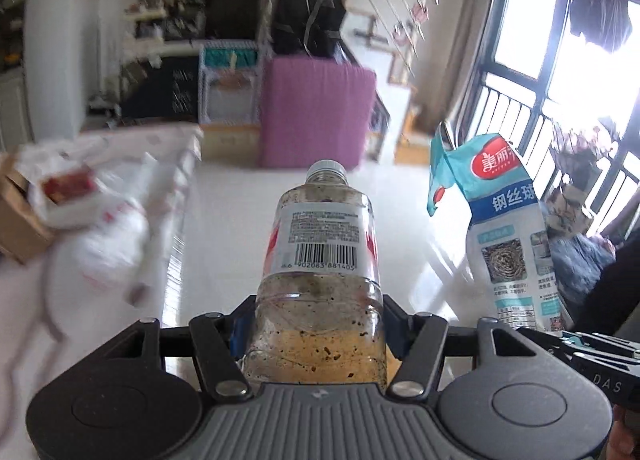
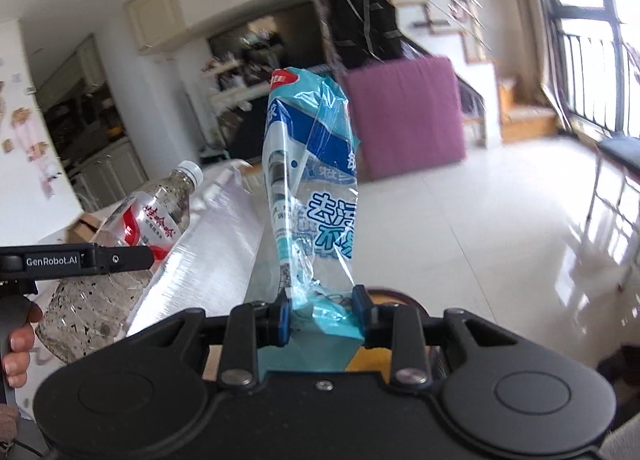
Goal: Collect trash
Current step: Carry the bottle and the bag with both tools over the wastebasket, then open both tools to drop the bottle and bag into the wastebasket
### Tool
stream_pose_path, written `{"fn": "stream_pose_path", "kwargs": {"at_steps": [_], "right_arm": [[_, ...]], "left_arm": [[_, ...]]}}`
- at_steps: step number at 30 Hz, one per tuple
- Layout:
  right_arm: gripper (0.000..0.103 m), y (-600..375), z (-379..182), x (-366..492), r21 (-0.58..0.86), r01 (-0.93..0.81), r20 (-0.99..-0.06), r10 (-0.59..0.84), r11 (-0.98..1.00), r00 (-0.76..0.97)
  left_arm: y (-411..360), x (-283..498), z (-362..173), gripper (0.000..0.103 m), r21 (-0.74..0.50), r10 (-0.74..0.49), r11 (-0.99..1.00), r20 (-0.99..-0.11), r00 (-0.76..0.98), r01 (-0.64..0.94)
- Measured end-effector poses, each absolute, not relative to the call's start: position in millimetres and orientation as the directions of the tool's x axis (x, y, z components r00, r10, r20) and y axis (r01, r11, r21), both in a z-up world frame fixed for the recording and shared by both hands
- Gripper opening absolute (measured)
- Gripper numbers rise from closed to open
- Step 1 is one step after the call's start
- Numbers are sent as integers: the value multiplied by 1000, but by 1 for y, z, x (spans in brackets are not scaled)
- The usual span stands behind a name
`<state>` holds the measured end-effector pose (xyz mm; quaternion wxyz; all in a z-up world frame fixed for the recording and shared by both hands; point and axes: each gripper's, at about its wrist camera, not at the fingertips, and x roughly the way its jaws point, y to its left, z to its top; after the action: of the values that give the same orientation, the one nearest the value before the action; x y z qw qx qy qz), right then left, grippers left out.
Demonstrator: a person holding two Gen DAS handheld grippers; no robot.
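Observation:
My left gripper [image 1: 319, 324] is shut on a dirty clear plastic bottle [image 1: 320, 260] with a white cap and a red and white label, held up in the air. The bottle also shows in the right wrist view [image 2: 132, 232], at the left, with the left gripper [image 2: 132, 258] clamped around it. My right gripper [image 2: 322, 312] is shut on the bottom of an empty blue and white plastic package [image 2: 312, 188] that stands upright above the fingers. The package also shows at the right of the left wrist view [image 1: 508, 236].
A table with a white cloth [image 1: 24, 300] at the left holds a white plastic bag [image 1: 104, 236] and a brown cardboard box [image 1: 16, 228]. A glossy white tile floor [image 2: 500, 228] lies ahead, with a purple-covered box [image 1: 316, 116] and a window with railings [image 1: 560, 108] at the right.

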<state>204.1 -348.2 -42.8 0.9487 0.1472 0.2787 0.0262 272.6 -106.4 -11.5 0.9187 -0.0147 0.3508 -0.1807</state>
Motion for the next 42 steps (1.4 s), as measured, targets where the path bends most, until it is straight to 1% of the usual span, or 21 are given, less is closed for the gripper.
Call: {"fn": "stream_pose_path", "kwargs": {"at_steps": [7,15,22,26,30,34,36,39,42], "right_arm": [[31,-381,-103,235,348,119,-657,151,930,739],[31,-385,-161,290,386,194,-799,222,902,559],[32,-375,-199,348,434,310,-879,322,846,353],[32,-368,-216,371,463,382,-886,402,800,232],[32,-365,-226,395,485,432,-870,471,760,147],[32,-379,-248,406,496,571,-827,556,655,81],[32,-385,-258,420,468,601,-836,546,648,63],[35,-389,-268,439,401,624,-874,485,671,40],[37,-394,-272,455,385,626,-880,475,678,26]], "left_arm": [[-146,322,-73,62,-194,-350,928,-751,559,319],[-166,394,-141,62,-257,-330,937,-877,350,238],[-179,467,-176,62,-276,-305,946,-936,176,173],[-178,482,-189,63,-262,-281,951,-954,107,162],[-172,489,-205,63,-259,-263,958,-965,14,120],[-177,497,-225,63,-260,-252,959,-965,-75,115],[-182,504,-235,63,-265,-254,958,-962,-105,108],[-187,514,-246,63,-263,-251,961,-959,-128,90],[-188,523,-259,63,-267,-255,962,-956,-148,63]]}}
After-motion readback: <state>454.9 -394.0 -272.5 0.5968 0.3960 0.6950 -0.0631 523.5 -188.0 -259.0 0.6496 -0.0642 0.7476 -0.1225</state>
